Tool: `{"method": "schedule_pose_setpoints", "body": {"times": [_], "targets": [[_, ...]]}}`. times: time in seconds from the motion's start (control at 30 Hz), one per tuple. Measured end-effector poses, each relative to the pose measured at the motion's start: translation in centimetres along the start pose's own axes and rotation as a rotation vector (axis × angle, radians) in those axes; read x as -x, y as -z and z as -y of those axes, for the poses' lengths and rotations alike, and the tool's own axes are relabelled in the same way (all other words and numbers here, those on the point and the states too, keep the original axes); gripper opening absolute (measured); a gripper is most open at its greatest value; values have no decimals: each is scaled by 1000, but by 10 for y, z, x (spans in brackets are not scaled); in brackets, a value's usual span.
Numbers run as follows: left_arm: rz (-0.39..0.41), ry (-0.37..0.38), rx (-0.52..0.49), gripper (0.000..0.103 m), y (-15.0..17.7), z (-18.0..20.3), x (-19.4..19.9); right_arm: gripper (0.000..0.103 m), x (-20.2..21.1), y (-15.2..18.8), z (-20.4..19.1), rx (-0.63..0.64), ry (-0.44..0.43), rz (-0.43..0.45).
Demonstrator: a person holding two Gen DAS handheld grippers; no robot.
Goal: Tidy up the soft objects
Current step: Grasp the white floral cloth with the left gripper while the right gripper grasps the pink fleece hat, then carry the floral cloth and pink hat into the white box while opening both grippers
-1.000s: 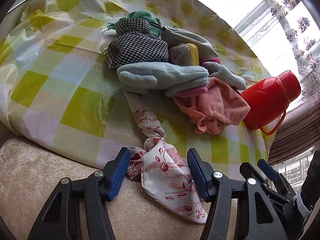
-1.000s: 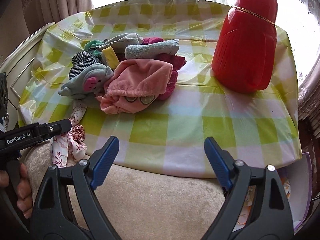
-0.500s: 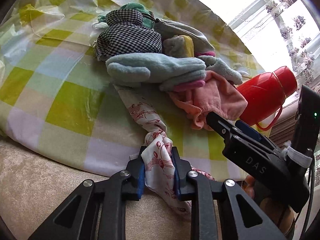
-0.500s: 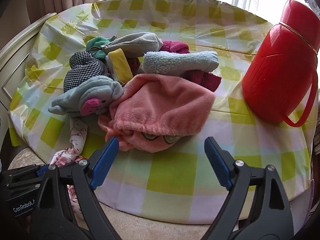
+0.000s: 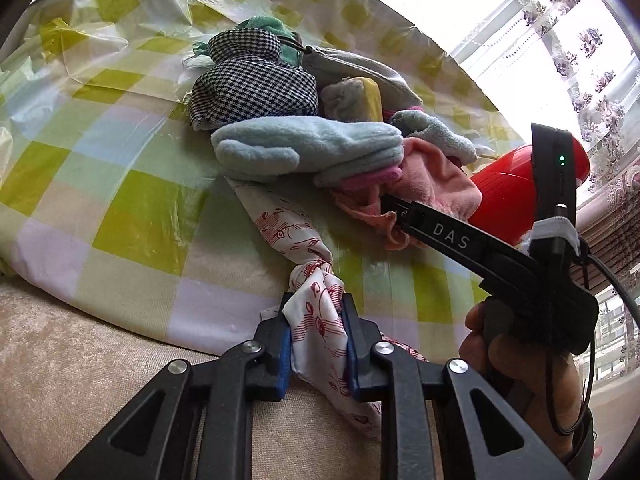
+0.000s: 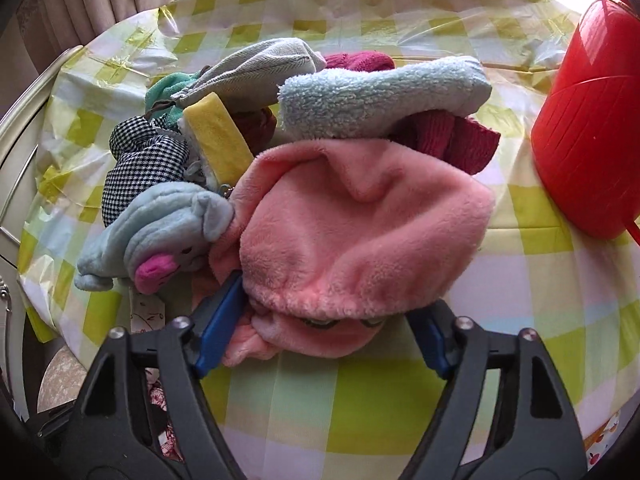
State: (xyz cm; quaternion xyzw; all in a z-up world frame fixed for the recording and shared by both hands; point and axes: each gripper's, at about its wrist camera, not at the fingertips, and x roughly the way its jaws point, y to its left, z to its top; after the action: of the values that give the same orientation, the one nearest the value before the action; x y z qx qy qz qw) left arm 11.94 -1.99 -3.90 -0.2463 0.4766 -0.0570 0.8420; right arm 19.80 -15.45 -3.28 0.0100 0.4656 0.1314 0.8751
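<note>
Your left gripper point(image 5: 316, 344) is clenched on a white scarf with red print point(image 5: 318, 320), its blue pads pressing the bunched cloth at the near edge of the desk point(image 5: 132, 220), where the scarf trails from under the pile and hangs over the edge onto a beige plush surface point(image 5: 80, 360).

Your right gripper point(image 6: 320, 332) has just been closing its jaws around the pink fleece hat point(image 6: 360, 232): the hat's lower rim sits between the blue pads, the left pad against the fleece, the right pad partly hidden beneath it, so a firm grip cannot be confirmed. In the left wrist view your right hand point(image 5: 516, 360) grasps that gripper's handle just beside the scarf.

Behind the hat lies the rest of the heap on the yellow-and-white checked plastic cover: a light blue plush toy with a pink snout point(image 6: 160, 240), a black-and-white houndstooth cloth point(image 6: 140, 160), a yellow sponge point(image 6: 216, 140), a grey pouch point(image 6: 256, 68), a pale blue towel point(image 6: 380, 96) and a maroon knit point(image 6: 452, 136). A red jug point(image 6: 592, 128) stands to the right of the pile.
</note>
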Motion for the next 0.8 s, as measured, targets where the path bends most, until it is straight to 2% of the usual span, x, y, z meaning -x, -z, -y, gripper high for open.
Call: {"method": "schedule_pose_setpoints", "body": {"times": [0.03, 0.07, 0.17, 0.7, 0.8], "targets": [[5, 0, -3, 21, 1, 0, 1, 39, 2, 1, -1, 5, -23, -2], [11, -1, -6, 21, 1, 0, 3, 34, 3, 2, -2, 7, -30, -6], [29, -4, -16, 21, 3, -1, 8, 29, 13, 9, -2, 4, -42, -1], [106, 43, -98, 20, 18, 28, 40, 25, 87, 57, 21, -58, -62, 70], [154, 36, -125, 20, 23, 37, 50, 25, 99, 59, 25, -66, -57, 96]]}}
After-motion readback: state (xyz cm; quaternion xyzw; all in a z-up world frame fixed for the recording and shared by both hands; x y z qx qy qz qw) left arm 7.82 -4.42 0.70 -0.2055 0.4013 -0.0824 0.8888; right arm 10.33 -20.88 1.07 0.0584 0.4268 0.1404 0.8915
